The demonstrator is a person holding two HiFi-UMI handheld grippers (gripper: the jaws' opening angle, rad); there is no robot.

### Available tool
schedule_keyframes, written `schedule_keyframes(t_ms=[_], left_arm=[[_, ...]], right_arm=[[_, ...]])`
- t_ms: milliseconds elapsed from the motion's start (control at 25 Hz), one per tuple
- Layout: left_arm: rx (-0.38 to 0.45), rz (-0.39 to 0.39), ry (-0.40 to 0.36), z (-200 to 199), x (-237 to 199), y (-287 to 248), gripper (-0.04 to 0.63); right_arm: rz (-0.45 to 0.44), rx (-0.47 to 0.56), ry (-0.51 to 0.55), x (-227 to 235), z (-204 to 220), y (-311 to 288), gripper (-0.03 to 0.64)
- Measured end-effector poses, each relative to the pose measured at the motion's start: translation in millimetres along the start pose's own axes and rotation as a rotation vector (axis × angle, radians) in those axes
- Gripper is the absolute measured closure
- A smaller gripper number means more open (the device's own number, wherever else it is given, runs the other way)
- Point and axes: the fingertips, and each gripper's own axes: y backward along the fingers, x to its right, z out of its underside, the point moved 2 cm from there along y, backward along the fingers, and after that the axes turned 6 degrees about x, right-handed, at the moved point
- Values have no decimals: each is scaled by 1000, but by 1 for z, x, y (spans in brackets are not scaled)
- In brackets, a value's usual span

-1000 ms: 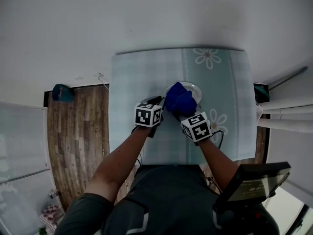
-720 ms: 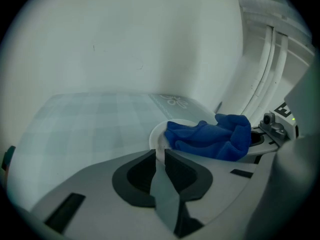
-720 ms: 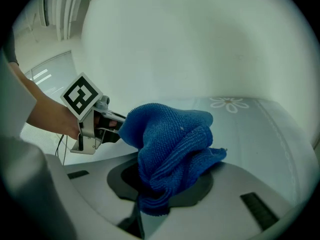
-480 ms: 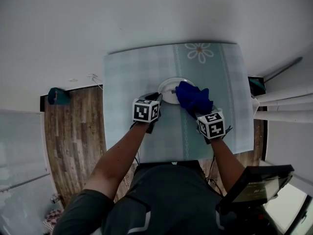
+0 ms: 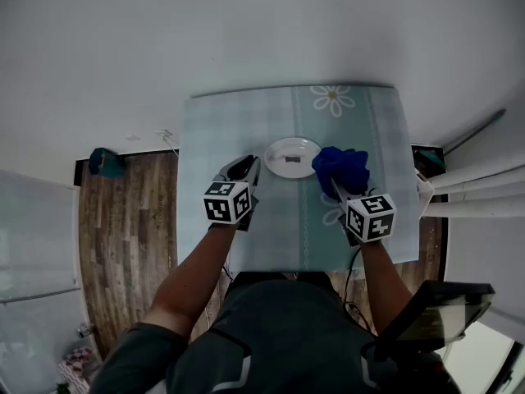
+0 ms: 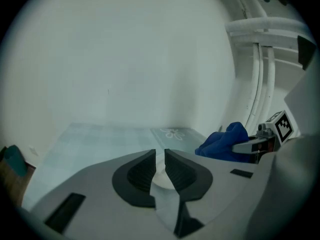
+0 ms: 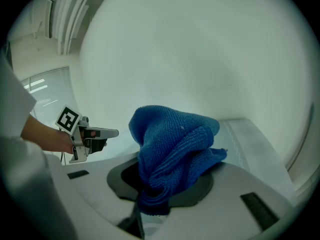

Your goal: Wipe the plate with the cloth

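Observation:
A small white plate (image 5: 291,156) lies on the pale green flowered tablecloth (image 5: 221,130). My right gripper (image 5: 338,189) is shut on a bunched blue cloth (image 5: 340,167), which hangs just right of the plate and off it. In the right gripper view the cloth (image 7: 172,149) covers the jaws. My left gripper (image 5: 249,164) sits left of the plate, apart from it, jaws nearly touching with nothing between. In the left gripper view the plate (image 6: 161,176) shows through the narrow gap between the jaws, and the cloth (image 6: 225,141) is at the right.
The table stands against a plain white wall. Wooden floor (image 5: 123,212) with a teal object (image 5: 102,158) lies to the left. White pipes (image 5: 467,191) run at the right. A dark screen (image 5: 426,310) sits at the lower right.
The right gripper carried the cloth off the plate to the right. The left gripper drew back to the left, away from the plate's rim. The plate now lies uncovered.

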Motion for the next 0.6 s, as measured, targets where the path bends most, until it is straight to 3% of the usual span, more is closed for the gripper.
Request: schedule_keyframes(t_ms=[320, 520, 600], left_arm=[[190, -73, -13, -40, 27, 59, 551], [273, -41, 0, -55, 50, 99, 575], [287, -23, -39, -60, 56, 114, 580]], right_arm=[[-61, 135, 51, -25, -44, 30, 515], [-65, 214, 57, -46, -68, 53, 515], [-62, 243, 58, -56, -76, 61, 515]])
